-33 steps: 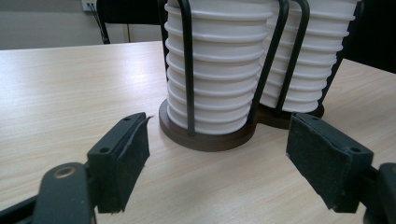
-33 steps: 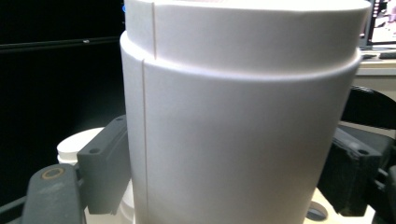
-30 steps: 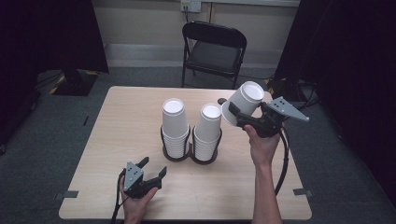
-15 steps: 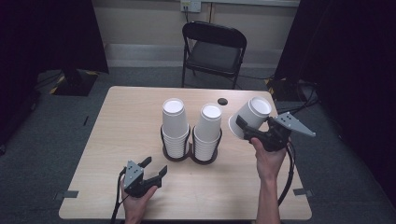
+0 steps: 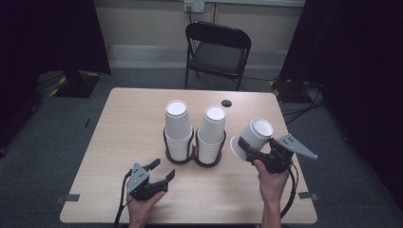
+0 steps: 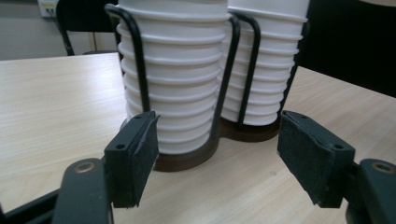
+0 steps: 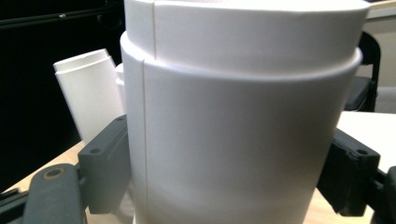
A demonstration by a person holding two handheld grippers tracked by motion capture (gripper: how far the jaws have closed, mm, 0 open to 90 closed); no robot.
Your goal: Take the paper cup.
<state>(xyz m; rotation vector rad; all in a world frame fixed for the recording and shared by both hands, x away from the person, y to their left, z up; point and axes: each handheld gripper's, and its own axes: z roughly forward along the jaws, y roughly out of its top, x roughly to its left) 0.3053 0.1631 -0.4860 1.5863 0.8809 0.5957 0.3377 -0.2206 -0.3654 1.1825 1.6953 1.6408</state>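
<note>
Pinching an upturned white cup [image 5: 253, 137], the right gripper [image 5: 256, 154] hovered right of the stacks [image 5: 196, 130] (likely setting it down next); the left gripper [image 5: 158, 172] rested spread.

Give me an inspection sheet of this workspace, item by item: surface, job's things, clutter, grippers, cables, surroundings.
Surface: light wood table, flat and bare around the work.
Job's things: two stacks of white paper cups upside down in a black wire holder; held cup tilted off the table at the right.
Clutter: small dark round object near the far edge.
Grippers: left gripper open, low on the table before the holder; right gripper clamped on the held cup.
Cables: black cable trailing from the right gripper.
Surroundings: folding chair behind the table, dark curtains both sides.
</note>
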